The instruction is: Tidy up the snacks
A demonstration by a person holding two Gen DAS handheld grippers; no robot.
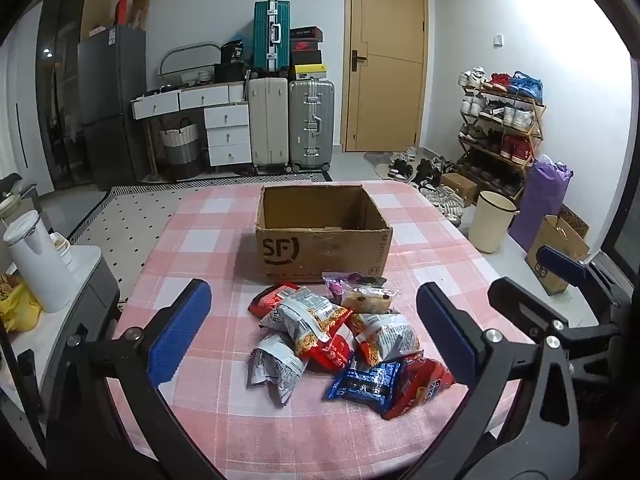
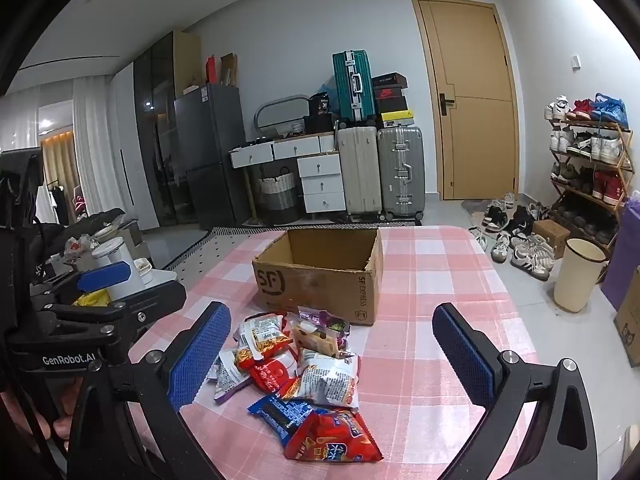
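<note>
A pile of several snack packets (image 1: 340, 332) lies on the pink checked tablecloth (image 1: 192, 240), in front of an open, empty cardboard box (image 1: 320, 232) marked SF. The pile also shows in the right wrist view (image 2: 304, 376), with the box (image 2: 320, 280) behind it. My left gripper (image 1: 316, 334) is open and empty above the near side of the pile. My right gripper (image 2: 334, 360) is open and empty, over the pile's right side. The right gripper's fingers (image 1: 560, 264) show at the right edge of the left wrist view.
A side table with a white kettle (image 1: 36, 264) stands left of the table. On the floor to the right are a cream bin (image 1: 492, 220), a cardboard box (image 1: 556, 248), a purple bag and a shoe rack (image 1: 500, 120). Suitcases and drawers stand at the back wall.
</note>
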